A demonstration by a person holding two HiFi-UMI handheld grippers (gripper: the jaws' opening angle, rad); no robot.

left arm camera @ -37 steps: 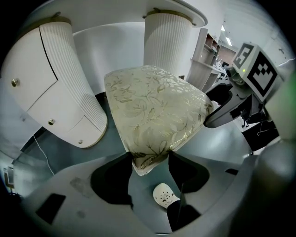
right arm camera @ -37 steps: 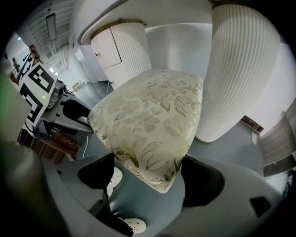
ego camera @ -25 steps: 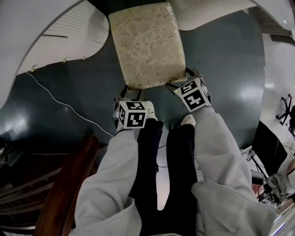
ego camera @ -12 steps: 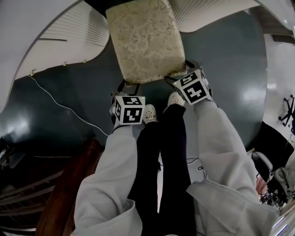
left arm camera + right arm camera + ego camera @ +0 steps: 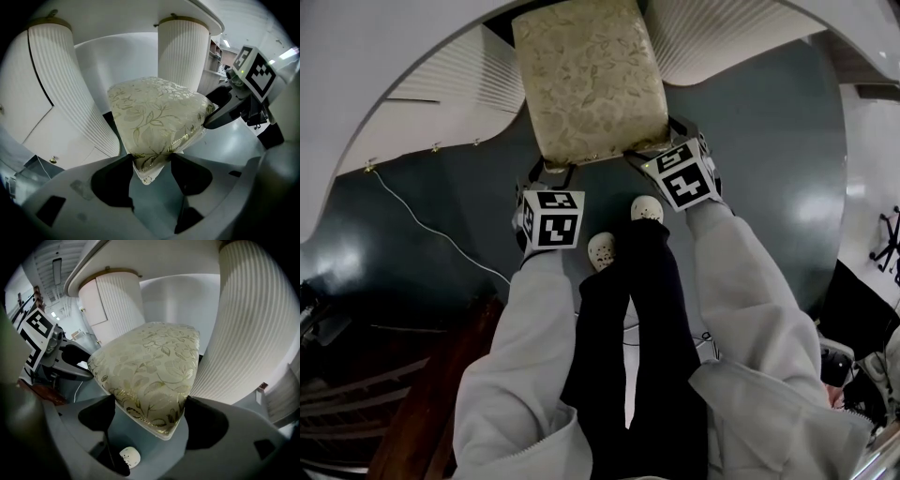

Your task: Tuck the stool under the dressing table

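While the head view gives us the stool (image 5: 591, 84) from above, with our two white sleeves (image 5: 741, 272) and two white shoes (image 5: 644, 208) behind it, only the gripper views show the grips. We see the left gripper (image 5: 150, 161) with its jaws wide and pressed on the seat's near left corner. The right gripper (image 5: 149, 414) is clamped the same way on the near right corner. Each of those views also catches the other gripper at the side. We count one stool: a square padded seat in cream cloth with a gold leaf pattern, edged pale below. It sits over the dark floor (image 5: 769, 187), its far end between the two fluted white pedestals (image 5: 183, 51) of the table (image 5: 356, 75). One thin cable (image 5: 422, 228) lies on the floor at left.
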